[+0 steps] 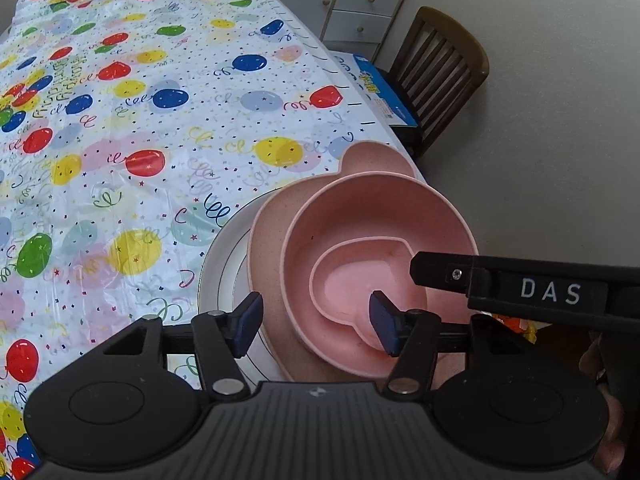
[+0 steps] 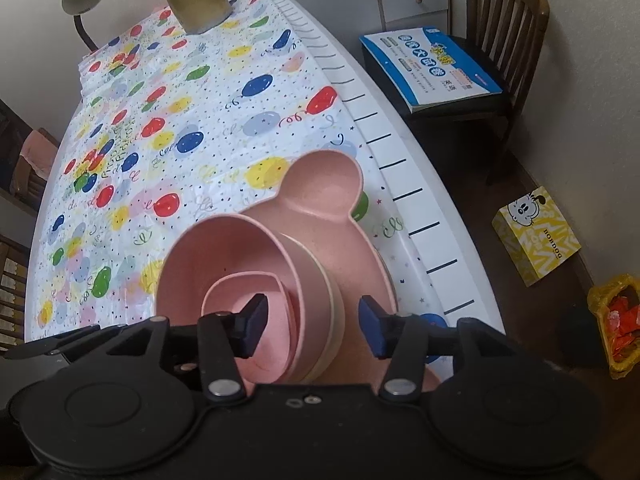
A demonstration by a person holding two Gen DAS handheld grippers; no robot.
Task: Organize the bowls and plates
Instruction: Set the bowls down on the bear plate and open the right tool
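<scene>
stack looks finished: small heart bowl nested in big pink bowl, on eared pink plate, on white plate, near right table edge over balloon tablecloth

best to back out straight and slow, pads clear of rims, no nudging stack toward edge

left gripper about half open, straddling near-left bowl wall, one pad inside heart bowl, no squeeze visible, holding nothing

right gripper about half open, astride right bowl wall, pads off it, holding nothing
</scene>
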